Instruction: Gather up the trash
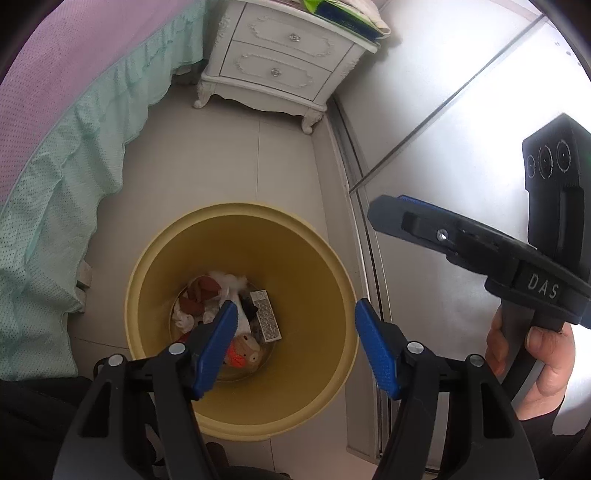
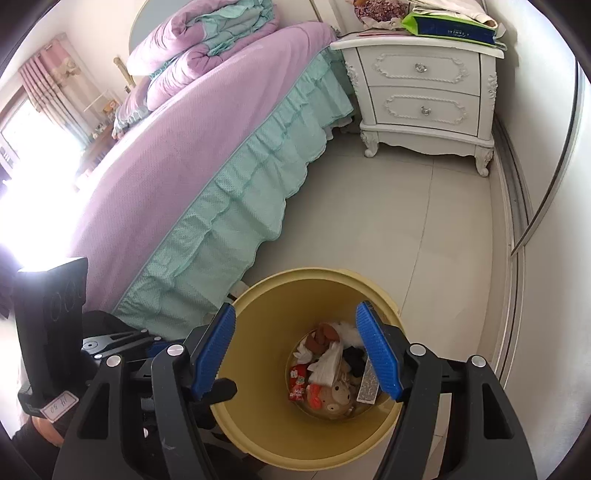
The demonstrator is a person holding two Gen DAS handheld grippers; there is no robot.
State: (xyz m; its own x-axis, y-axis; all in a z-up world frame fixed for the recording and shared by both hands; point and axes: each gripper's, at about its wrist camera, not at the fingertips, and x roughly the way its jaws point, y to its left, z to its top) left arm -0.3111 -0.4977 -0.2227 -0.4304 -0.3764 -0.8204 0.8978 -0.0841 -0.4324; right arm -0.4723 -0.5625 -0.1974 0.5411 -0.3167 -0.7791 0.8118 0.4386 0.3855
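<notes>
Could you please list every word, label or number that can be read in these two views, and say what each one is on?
"DAS": raised letters on the body of the right tool.
"14 50", read sideways and uncertain: handwritten white sticker on the left tool's body.
Blue box on the nightstand: white lettering, too small to read.
Grey printed carton in the yellow bin: text blurred.
Red snack wrapper: print unreadable.

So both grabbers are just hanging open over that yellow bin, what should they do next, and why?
Probably lift away from the bin and look around for more trash. Both the left gripper and the right gripper are open and hold nothing, the rubbish already lies at the bin's bottom, and the floor in view shows no loose litter.
</notes>
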